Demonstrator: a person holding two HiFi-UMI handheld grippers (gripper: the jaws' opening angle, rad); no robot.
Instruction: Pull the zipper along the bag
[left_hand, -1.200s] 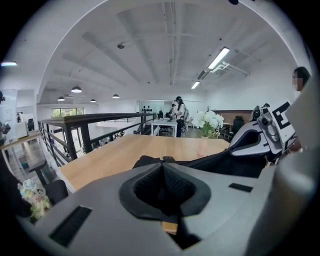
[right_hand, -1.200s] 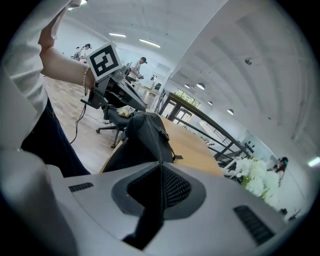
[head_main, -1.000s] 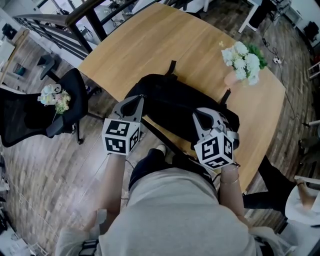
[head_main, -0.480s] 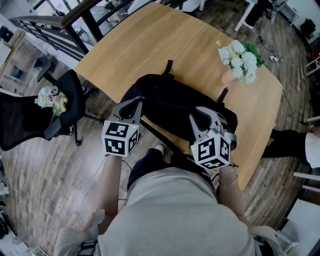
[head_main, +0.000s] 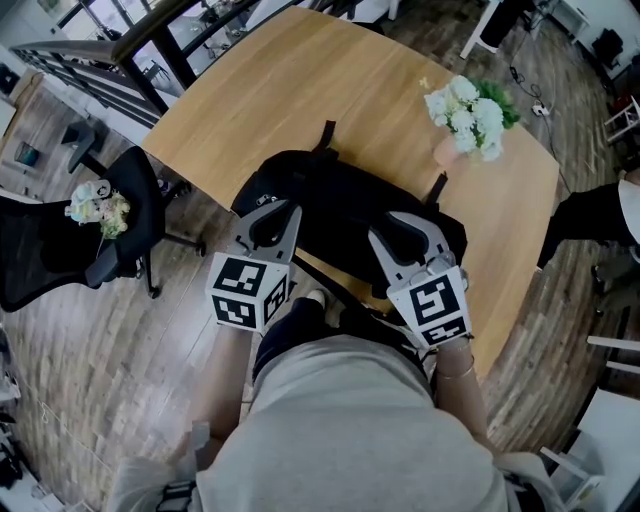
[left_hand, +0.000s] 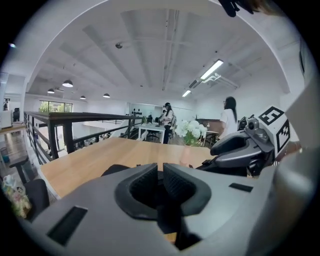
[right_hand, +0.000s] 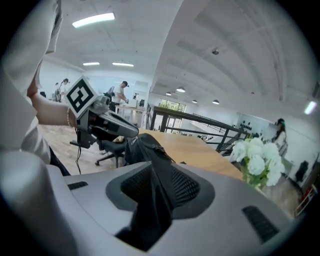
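Note:
A black bag (head_main: 345, 205) lies at the near edge of the wooden table (head_main: 300, 90). My left gripper (head_main: 272, 212) sits at the bag's left end. In the left gripper view, my left gripper (left_hand: 161, 172) is shut, with a thin dark strip of what looks like bag fabric pinched between its pads. My right gripper (head_main: 400, 225) is over the bag's right part. Its jaws are opening around a standing fold of the bag (right_hand: 142, 147), and the right pad has come off the cloth. The zipper pull is not clear to see.
A vase of white flowers (head_main: 465, 115) stands on the table at the back right, beyond the bag. A black office chair (head_main: 110, 220) is on the floor to the left, next to a railing. A person's leg (head_main: 590, 215) shows at the right edge.
The right gripper's jaws have spread apart and it has shifted slightly left. The left gripper stays shut at the bag's left end. The head camera has tilted a little.

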